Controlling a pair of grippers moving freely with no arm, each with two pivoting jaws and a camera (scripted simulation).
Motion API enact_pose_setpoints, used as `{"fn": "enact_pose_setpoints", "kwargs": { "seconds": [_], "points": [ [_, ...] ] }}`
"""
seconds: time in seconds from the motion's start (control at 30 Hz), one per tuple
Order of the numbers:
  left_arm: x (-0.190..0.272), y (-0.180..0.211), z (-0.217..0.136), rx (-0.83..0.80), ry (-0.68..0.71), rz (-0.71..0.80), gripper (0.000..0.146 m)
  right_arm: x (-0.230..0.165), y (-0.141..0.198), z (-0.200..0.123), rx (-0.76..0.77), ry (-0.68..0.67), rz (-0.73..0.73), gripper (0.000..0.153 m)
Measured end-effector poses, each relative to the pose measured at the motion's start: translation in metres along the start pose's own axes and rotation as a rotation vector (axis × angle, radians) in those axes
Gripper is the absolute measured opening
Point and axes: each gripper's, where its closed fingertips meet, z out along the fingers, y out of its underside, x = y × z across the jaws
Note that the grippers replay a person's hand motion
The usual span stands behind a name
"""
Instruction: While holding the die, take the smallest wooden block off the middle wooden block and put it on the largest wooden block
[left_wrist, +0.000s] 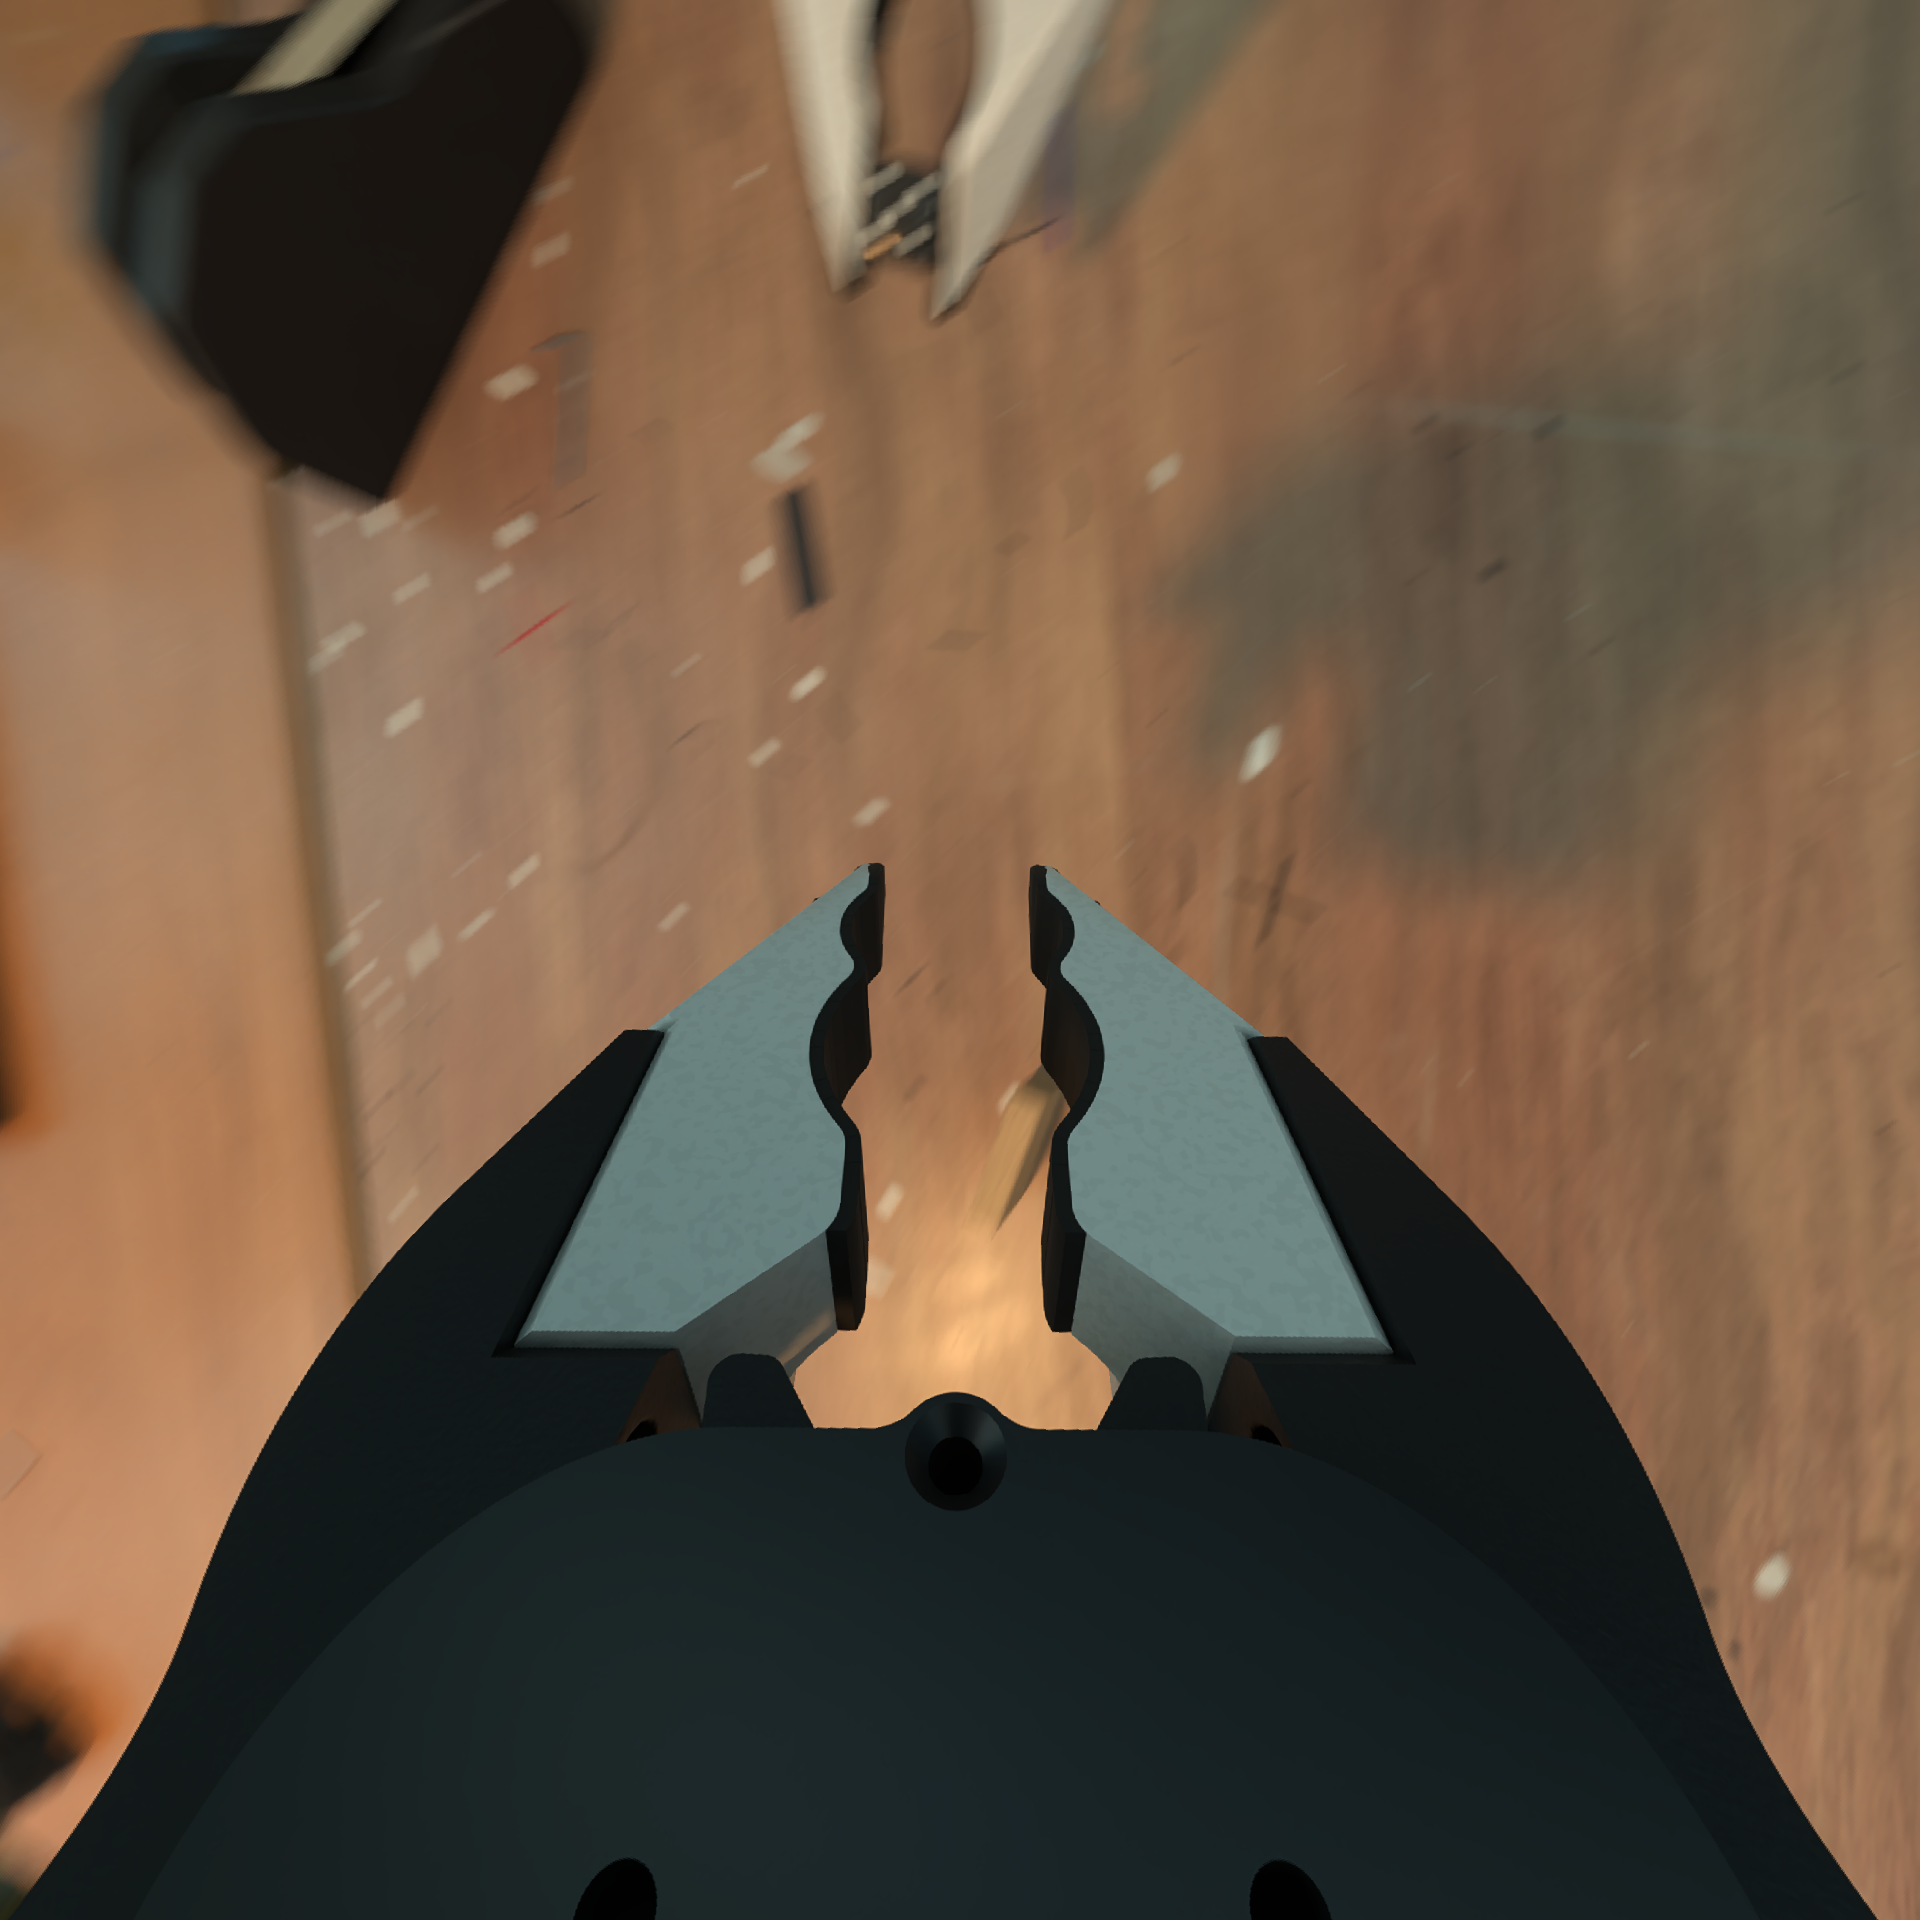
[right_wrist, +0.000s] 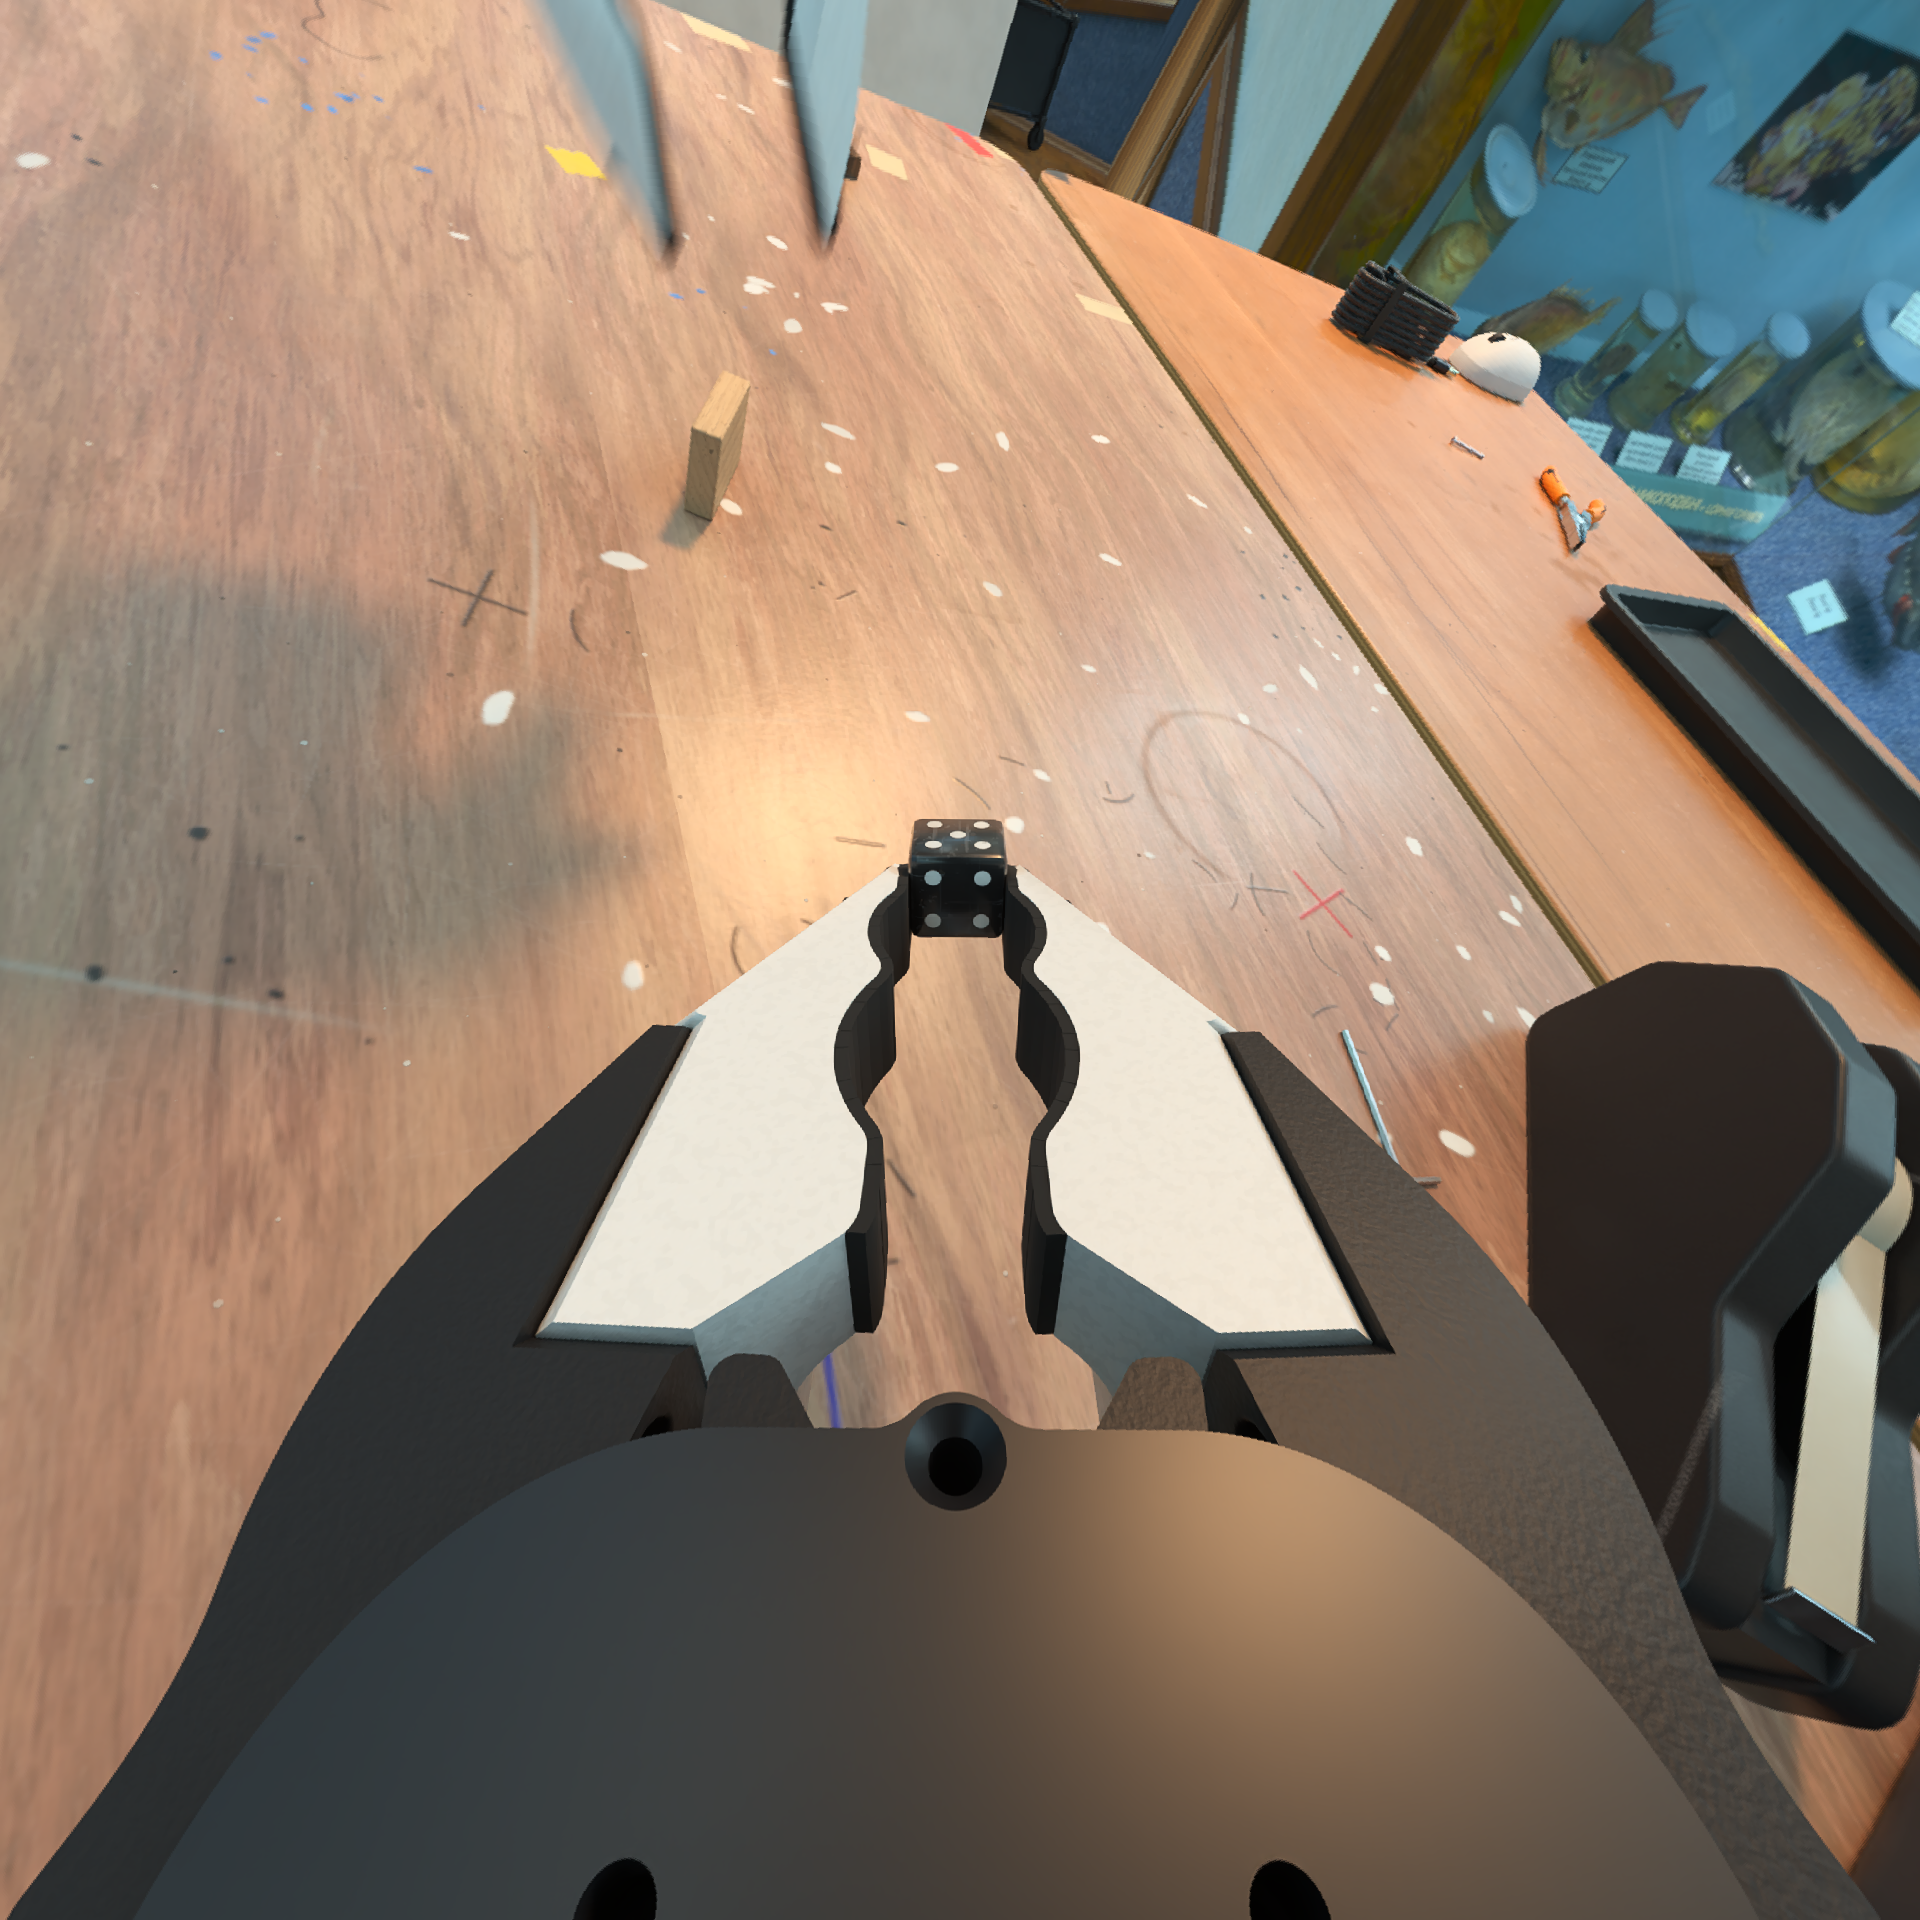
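Note:
My right gripper (right_wrist: 956, 904) is shut on a black die with white pips (right_wrist: 956, 878), held at the fingertips a little above the wooden table (right_wrist: 312, 416). One pale wooden block (right_wrist: 717, 447) stands on edge farther ahead. My left gripper (right_wrist: 746, 239) hangs above and beyond it, blurred. In the left wrist view my left gripper (left_wrist: 956, 883) is open and empty, pointing down at the table. A blurred bit of pale wood (left_wrist: 1023, 1143) shows low between its fingers. The right gripper (left_wrist: 894, 260) with the die (left_wrist: 899, 213) shows at the top. No other wooden block is in view.
A bulky black object with a pale strip (right_wrist: 1714, 1299) stands close on the right; it also shows in the left wrist view (left_wrist: 312, 239). A second table (right_wrist: 1455, 499) carries a black tray (right_wrist: 1756, 686), a coil of cord (right_wrist: 1392, 312) and an orange tool (right_wrist: 1569, 504).

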Motion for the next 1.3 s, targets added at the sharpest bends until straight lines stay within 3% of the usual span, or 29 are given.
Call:
{"fn": "enact_pose_setpoints", "kwargs": {
  "seconds": [0.1,0.2,0.3,0.4,0.53,0.7,0.97,1.3],
  "points": [
    [-0.052,0.053,-0.070,-0.107,-0.237,-0.070,0.023,0.001,0.000,0.001,0.015,-0.011,0.026,0.016],
    [-0.095,0.139,-0.131,-0.294,-0.387,-0.217,0.021,0.001,0.004,0.004,0.000,-0.016,0.036,0.016],
    [-0.109,0.231,-0.154,-0.470,-0.340,-0.319,0.018,0.000,0.004,0.006,-0.004,-0.017,0.036,0.016],
    [-0.103,0.320,-0.151,-0.747,-0.201,-0.306,0.018,-0.003,0.001,0.008,-0.006,-0.025,0.026,0.016],
    [-0.087,0.400,-0.136,-0.979,-0.002,-0.330,0.019,-0.005,-0.001,0.010,0.000,-0.034,0.024,0.016],
    [-0.074,0.425,-0.118,-1.038,0.125,-0.339,0.021,-0.007,0.002,0.010,-0.004,-0.052,0.026,0.016],
    [-0.077,0.442,-0.115,-1.105,0.158,-0.335,0.020,-0.005,0.007,0.008,-0.007,-0.051,0.038,0.016],
    [-0.081,0.442,-0.118,-1.066,0.151,-0.326,0.000,-0.002,0.012,0.010,-0.029,-0.040,0.045,0.016]
  ]
}}
